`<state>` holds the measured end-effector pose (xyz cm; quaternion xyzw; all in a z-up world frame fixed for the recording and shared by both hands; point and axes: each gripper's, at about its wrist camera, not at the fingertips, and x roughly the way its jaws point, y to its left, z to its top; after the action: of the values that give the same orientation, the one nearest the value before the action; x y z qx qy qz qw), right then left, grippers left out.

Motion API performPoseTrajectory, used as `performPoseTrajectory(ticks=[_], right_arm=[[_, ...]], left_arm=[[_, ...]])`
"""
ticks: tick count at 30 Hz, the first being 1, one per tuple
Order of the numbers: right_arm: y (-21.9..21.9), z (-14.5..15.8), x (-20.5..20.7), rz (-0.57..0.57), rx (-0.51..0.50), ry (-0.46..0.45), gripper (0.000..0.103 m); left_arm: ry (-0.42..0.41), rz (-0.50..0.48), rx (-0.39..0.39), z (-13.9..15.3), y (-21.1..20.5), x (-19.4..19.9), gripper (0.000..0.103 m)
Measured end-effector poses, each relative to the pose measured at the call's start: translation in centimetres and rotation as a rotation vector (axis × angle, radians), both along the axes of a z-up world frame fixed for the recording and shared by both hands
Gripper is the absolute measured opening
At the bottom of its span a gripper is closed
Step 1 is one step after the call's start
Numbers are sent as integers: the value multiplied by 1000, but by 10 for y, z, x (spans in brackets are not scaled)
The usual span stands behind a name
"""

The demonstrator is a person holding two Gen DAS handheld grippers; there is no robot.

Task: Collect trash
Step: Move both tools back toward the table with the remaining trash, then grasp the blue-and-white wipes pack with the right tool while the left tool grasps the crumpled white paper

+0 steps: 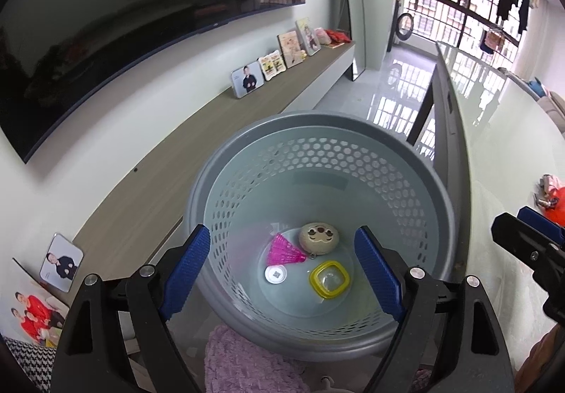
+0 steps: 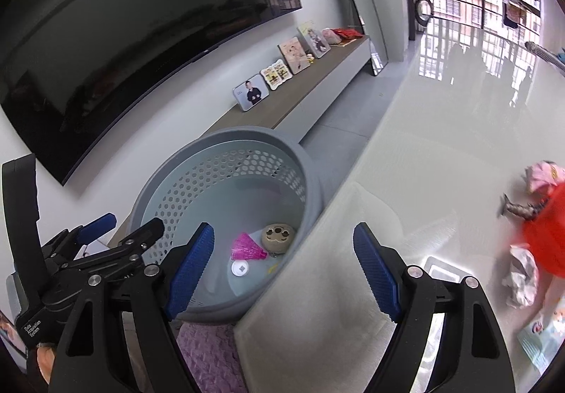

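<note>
Now both hand-held grippers, left [image 1: 284, 273] and right [image 2: 284, 273], gape empty; crumpled paper [image 2: 522, 278] right of the right one looks light, squashable anywhere.

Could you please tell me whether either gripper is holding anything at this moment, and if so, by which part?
Nothing is held. The left gripper hangs open over the basket, and the right gripper is open above the table.
</note>
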<state>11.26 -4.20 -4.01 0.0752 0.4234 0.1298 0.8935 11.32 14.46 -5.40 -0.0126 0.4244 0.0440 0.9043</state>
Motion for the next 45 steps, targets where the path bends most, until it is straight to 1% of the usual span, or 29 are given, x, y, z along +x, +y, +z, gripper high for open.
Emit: performPoseTrajectory(ticks=[4, 11, 17, 21, 26, 30, 33, 37, 41, 45], right_arm=[[-20, 3, -20, -53, 30, -7, 78], [-55, 13, -61, -115, 30, -28, 78], [-83, 17, -92, -143, 47, -43, 78], [-106, 20, -114, -176, 37, -52, 78], [-138, 22, -135, -242, 27, -42, 78], [-165, 19, -150, -314, 18, -27, 78], [-185, 16, -154, -366, 23, -19, 78], [-203, 9, -145, -425, 38, 19, 78], [-209, 7, -133, -446, 36, 40, 78], [-205, 3, -114, -447, 22, 59, 78]], left_arm=[[-13, -20, 13, 7, -10, -3, 82], [-38, -69, 1, 20, -39, -17, 82], [-49, -140, 22, 29, -76, -28, 82], [-58, -188, 22, 34, -103, -33, 82], [-48, -254, 7, 35, -138, -36, 82], [-40, -296, 10, 32, -161, -40, 82], [-30, -322, 12, 29, -177, -40, 82], [-21, -350, 21, 26, -196, -43, 82], [-15, -364, 24, 25, -205, -44, 82], [-10, -369, 25, 23, -211, -44, 82]])
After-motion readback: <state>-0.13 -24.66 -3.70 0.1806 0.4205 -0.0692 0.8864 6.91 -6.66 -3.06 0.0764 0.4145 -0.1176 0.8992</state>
